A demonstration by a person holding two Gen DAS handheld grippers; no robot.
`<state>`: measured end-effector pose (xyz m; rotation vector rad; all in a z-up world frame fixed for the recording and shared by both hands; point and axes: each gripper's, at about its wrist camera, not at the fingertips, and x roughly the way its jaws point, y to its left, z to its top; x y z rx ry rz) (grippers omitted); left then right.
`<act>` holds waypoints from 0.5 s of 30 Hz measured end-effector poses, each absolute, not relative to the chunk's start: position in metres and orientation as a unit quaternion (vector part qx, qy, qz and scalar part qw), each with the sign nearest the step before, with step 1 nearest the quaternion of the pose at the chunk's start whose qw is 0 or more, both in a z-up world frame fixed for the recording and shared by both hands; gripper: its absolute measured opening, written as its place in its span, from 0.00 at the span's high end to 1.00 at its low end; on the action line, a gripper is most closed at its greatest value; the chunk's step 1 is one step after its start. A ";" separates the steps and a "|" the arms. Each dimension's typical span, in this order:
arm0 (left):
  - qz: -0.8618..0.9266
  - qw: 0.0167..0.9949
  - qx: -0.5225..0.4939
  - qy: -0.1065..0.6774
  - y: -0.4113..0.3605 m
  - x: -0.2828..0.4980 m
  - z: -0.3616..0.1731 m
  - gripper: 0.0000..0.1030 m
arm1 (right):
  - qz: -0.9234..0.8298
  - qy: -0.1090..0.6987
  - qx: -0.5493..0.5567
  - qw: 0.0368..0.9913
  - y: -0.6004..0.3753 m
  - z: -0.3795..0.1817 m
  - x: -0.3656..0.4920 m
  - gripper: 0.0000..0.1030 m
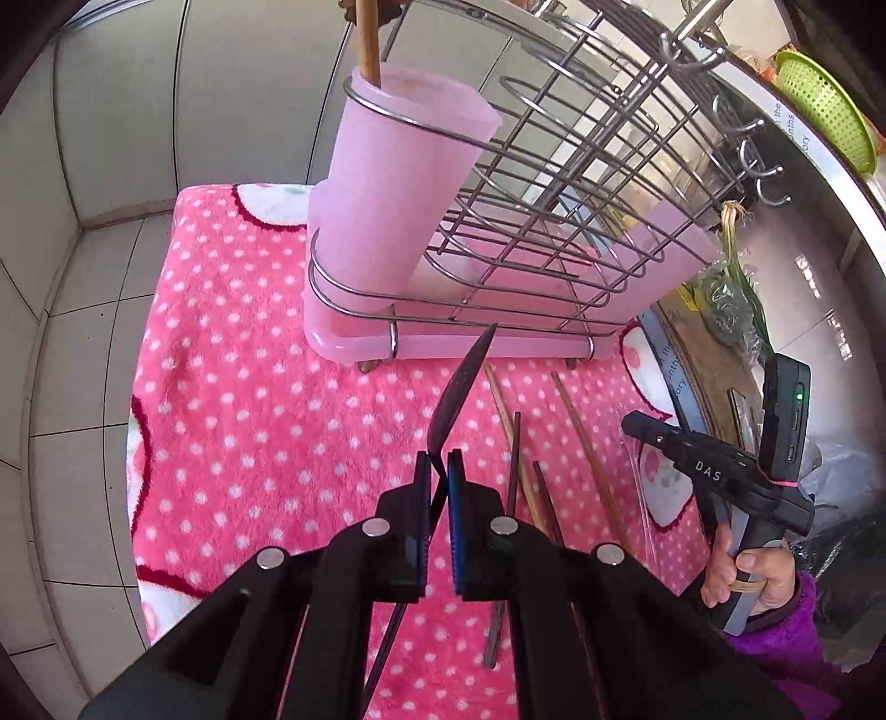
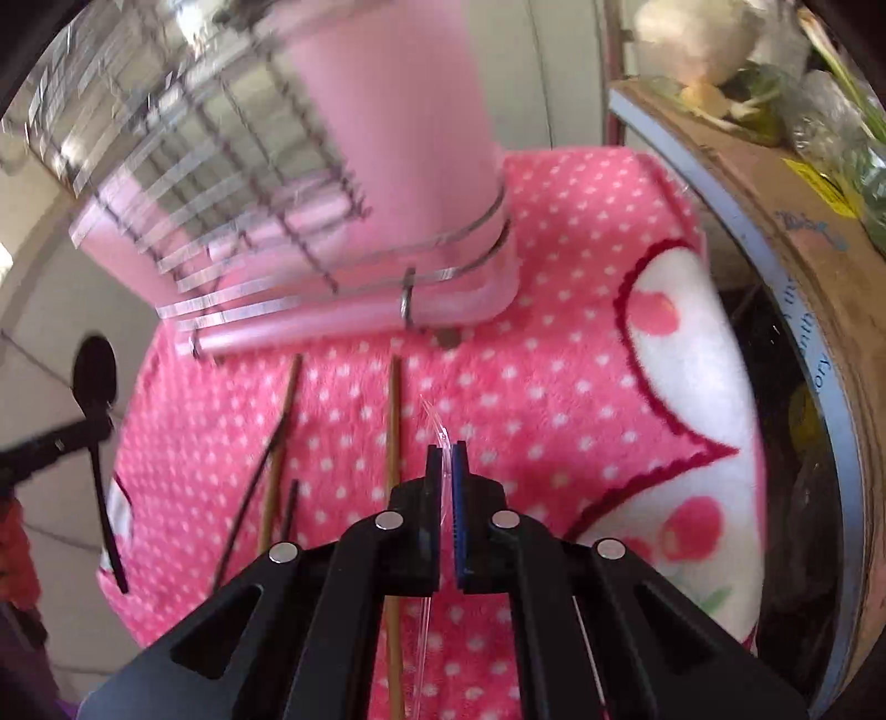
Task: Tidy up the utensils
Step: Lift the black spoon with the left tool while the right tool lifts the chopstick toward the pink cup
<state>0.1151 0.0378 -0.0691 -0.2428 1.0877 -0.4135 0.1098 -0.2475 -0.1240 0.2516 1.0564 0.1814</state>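
Observation:
My left gripper point(image 1: 440, 459) is shut on a black spoon point(image 1: 460, 382), whose bowl points up toward the rack; the same spoon point(image 2: 95, 376) shows at the left edge of the right wrist view. My right gripper point(image 2: 446, 451) is shut on a thin clear plastic piece point(image 2: 437, 423). It appears at the right of the left wrist view too, as the right gripper point(image 1: 634, 425) held by a hand point(image 1: 742, 576). Several wooden and dark chopsticks point(image 1: 587, 437) point(image 2: 393, 443) lie on the pink dotted cloth point(image 1: 249, 360). Behind stands a wire rack point(image 1: 554, 166) with a pink cup point(image 1: 398, 183) holding a wooden stick point(image 1: 368, 39).
The rack sits on a pink drip tray point(image 1: 343, 343). A cardboard box with bagged greens point(image 2: 775, 183) is at the right, and a green basket point(image 1: 825, 111) sits above. Tiled wall and floor point(image 1: 83, 332) drop away past the cloth's left edge.

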 end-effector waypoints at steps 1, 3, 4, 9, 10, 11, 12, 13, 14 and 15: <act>-0.196 0.833 -0.117 0.504 0.039 0.113 -0.066 0.95 | 0.086 0.490 0.139 0.856 -0.256 -0.117 0.107 0.96; -0.197 0.842 -0.119 0.487 0.039 0.111 -0.060 0.95 | 0.095 0.463 0.174 0.864 -0.270 -0.103 0.101 0.96; -0.200 0.848 -0.122 0.474 0.040 0.108 -0.054 0.95 | 0.101 0.445 0.192 0.869 -0.278 -0.095 0.097 0.96; -0.210 0.875 -0.148 0.409 0.045 0.096 -0.024 0.95 | 0.121 0.370 0.221 0.894 -0.293 -0.057 0.078 0.96; -0.212 0.881 -0.154 0.394 0.047 0.093 -0.016 0.95 | 0.125 0.354 0.223 0.900 -0.294 -0.048 0.074 0.96; -0.214 0.886 -0.158 0.380 0.049 0.092 -0.007 0.95 | 0.130 0.341 0.224 0.904 -0.291 -0.041 0.071 0.96; -0.215 0.890 -0.163 0.368 0.051 0.091 0.000 0.95 | 0.135 0.320 0.224 0.910 -0.293 -0.029 0.067 0.96; -0.216 0.896 -0.168 0.351 0.054 0.088 0.010 0.95 | 0.136 0.305 0.222 0.916 -0.287 -0.019 0.066 0.96; -0.215 0.901 -0.172 0.336 0.057 0.089 0.020 0.95 | 0.138 0.286 0.219 0.923 -0.287 -0.008 0.065 0.96; -0.215 0.905 -0.177 0.320 0.060 0.088 0.030 0.95 | 0.140 0.269 0.217 0.928 -0.287 0.003 0.065 0.96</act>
